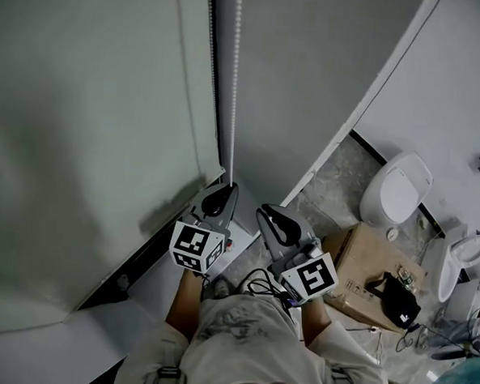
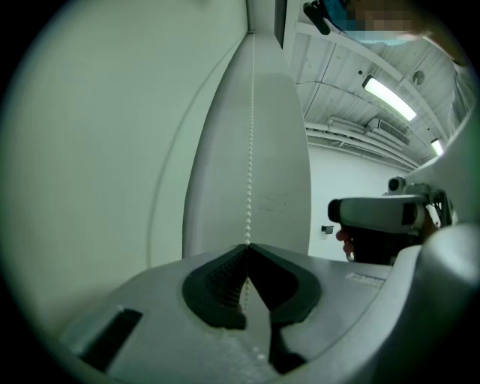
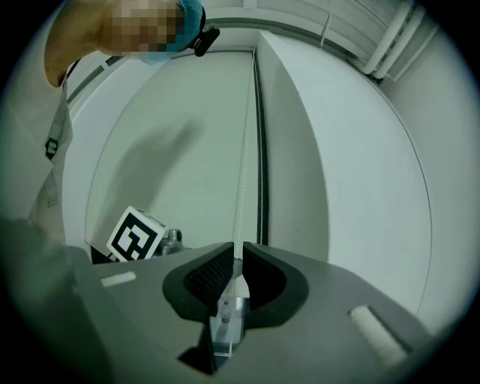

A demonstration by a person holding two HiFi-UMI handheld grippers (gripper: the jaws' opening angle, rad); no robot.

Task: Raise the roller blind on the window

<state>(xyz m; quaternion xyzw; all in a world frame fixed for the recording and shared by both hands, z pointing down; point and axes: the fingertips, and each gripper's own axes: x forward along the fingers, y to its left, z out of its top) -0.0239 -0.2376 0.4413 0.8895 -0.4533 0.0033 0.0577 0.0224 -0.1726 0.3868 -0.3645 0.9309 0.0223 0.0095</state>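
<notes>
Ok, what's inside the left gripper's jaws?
The bead chain, pinched at the closed tips of the left gripper. A slack stretch shows nearer the camera; the pinched beads themselves are covered.

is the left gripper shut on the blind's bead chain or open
Shut on it. In the left gripper view the left gripper's jaw tips meet with the bead chain pinched between them, no gap showing.

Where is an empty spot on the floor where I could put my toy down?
The bare floor between the wall and the cardboard box is free. Past the box it is crowded: white containers, cables, and a black bag on the box.
</notes>
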